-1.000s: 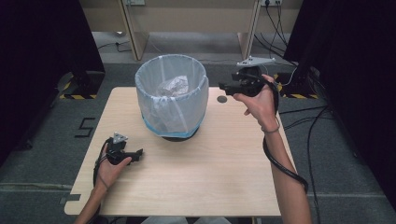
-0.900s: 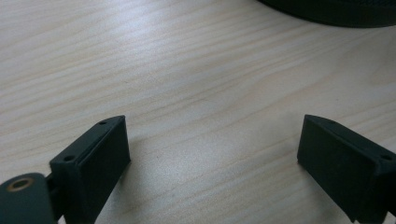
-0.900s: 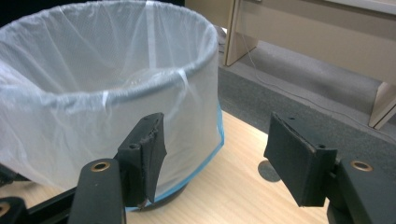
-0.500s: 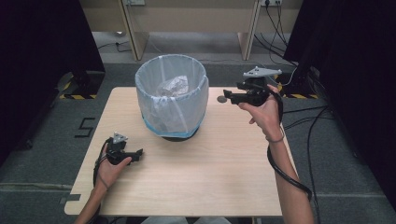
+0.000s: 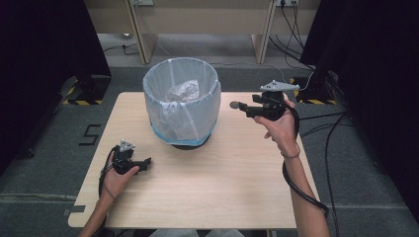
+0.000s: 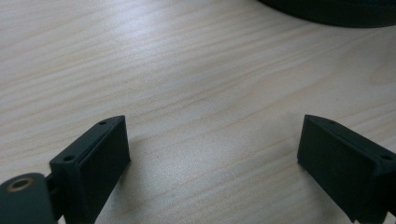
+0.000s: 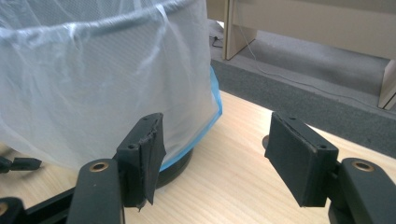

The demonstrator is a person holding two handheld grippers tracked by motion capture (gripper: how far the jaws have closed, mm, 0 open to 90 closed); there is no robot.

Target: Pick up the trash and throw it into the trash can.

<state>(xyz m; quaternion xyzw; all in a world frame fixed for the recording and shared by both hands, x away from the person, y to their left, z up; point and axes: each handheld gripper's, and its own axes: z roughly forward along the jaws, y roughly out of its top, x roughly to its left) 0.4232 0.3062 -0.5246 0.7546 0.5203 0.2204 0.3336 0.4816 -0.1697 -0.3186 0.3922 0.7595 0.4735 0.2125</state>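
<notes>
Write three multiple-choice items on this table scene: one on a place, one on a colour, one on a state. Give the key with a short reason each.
1. Where does the round bin lined with a translucent white plastic bag stand on the light wooden table?
A. toward the far edge
B. at the near right corner
C. at the near left corner

2. What colour is the bag's hem near the bin's black base?
A. red
B. blue
C. yellow

3. How do the jaws of the right hand-held gripper stand?
A. clamped on the bag
B. shut on nothing
C. apart, holding nothing

Key: 1 A, the high view shows the bin far from the person's side. 2 B, the right gripper view shows a blue edge there. 3 C, bare table shows between the jaws.
</notes>
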